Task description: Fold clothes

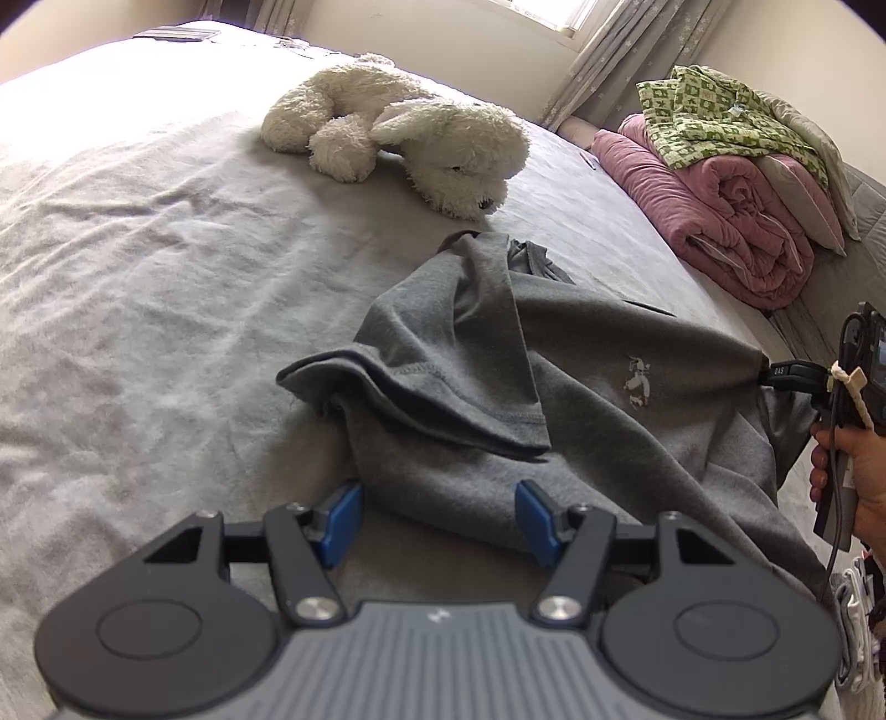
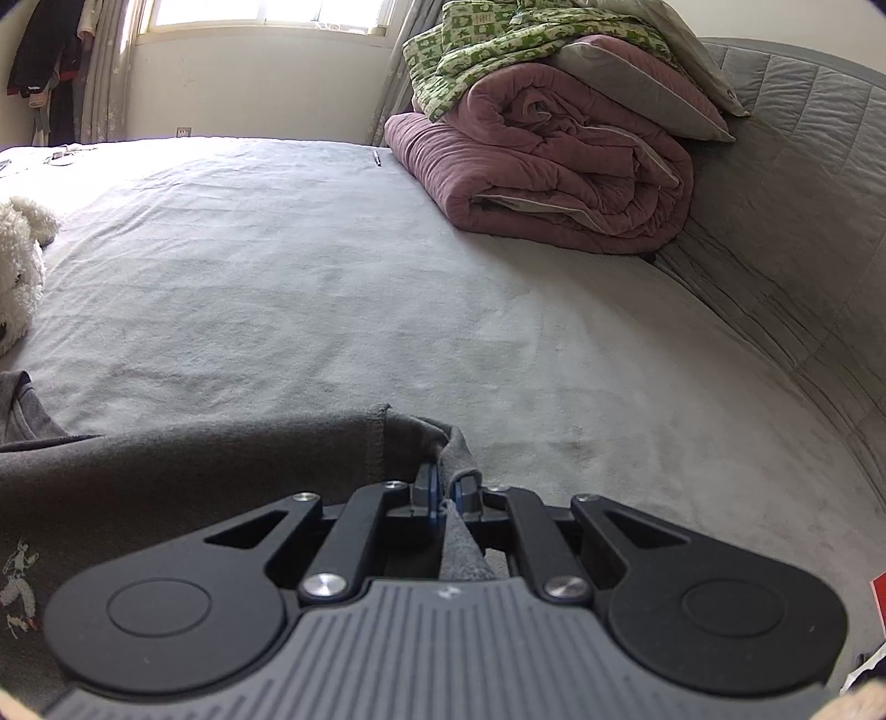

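A grey T-shirt (image 1: 581, 387) lies rumpled on the bed (image 1: 138, 277), one sleeve folded back over its chest, a small embroidered figure (image 1: 638, 382) showing near the middle. The left gripper (image 1: 437, 518) hangs over the shirt's near edge with its blue-padded jaws standing apart; the cloth lies beneath them, and from here I think they are not pressing on it. The right gripper (image 2: 443, 493) has its jaws together, clamped on a fold at the shirt's far side, and the fabric is drawn taut toward it. A hand (image 1: 853, 471) grips that tool's handle. Beyond the shirt a white plush dog (image 1: 398, 133) lies on the bed, and a rolled pink quilt (image 2: 554, 155) sits by the headboard with a green patterned garment (image 2: 498, 44) on top.
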`<state>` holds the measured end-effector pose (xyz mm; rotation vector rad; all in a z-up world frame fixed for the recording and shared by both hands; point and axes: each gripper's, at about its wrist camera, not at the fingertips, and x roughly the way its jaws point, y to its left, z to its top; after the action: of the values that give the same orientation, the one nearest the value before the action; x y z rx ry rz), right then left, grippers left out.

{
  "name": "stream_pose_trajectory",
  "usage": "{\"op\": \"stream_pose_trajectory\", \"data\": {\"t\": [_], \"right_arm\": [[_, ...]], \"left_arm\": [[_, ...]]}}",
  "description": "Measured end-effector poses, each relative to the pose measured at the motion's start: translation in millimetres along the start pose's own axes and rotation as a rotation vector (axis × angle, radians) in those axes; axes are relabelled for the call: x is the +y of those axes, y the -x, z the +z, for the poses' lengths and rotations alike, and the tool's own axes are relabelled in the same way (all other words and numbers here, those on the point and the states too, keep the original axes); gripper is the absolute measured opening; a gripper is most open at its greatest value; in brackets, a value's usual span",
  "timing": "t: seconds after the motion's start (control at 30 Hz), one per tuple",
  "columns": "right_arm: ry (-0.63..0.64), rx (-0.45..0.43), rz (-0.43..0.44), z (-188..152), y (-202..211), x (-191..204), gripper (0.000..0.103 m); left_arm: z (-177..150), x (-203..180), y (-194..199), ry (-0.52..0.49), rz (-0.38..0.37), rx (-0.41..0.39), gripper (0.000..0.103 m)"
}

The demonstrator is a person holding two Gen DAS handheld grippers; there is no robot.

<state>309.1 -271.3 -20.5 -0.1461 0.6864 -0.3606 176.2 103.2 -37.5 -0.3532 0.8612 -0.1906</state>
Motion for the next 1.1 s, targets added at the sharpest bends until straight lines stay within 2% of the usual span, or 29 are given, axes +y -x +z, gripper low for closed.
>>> {"op": "stream_pose_trajectory", "data": {"t": [0.17, 0.3, 0.33, 0.37, 0.57, 0.7, 0.9, 1.1], "right_arm": [[-0.053, 0.024, 0.045, -7, 5, -3, 0.008], [-0.068, 0.038, 0.087, -9, 21, -6, 0.030], [-0.070, 0.036, 0.091, -10, 26, -7, 0.040], [-0.072, 0.034, 0.096, -10, 31, -9, 0.042], [-0.149, 0.044, 0.125, -21, 63, -27, 0.044], [-0.228, 0.056, 0.150, -44, 88, -43, 0.050], [-0.327, 0.110, 0.181, -89, 124, -67, 0.051], [-0.348, 0.129, 0.243, -128, 158, -71, 0.054]], "left_arm": [[-1, -3, -3, -0.014, 0.000, 0.032, 0.063], [-1, -9, -2, -0.031, -0.014, 0.058, 0.065], [-2, -10, -3, -0.034, -0.017, 0.063, 0.065], [-2, -11, -3, -0.036, -0.020, 0.066, 0.065], [-3, -18, -4, -0.032, -0.066, 0.101, 0.066], [-7, -22, -5, -0.025, -0.096, 0.126, 0.066], [-17, -35, -4, -0.054, -0.113, 0.146, 0.066], [-27, -42, 0, -0.083, -0.101, 0.145, 0.066]]}}
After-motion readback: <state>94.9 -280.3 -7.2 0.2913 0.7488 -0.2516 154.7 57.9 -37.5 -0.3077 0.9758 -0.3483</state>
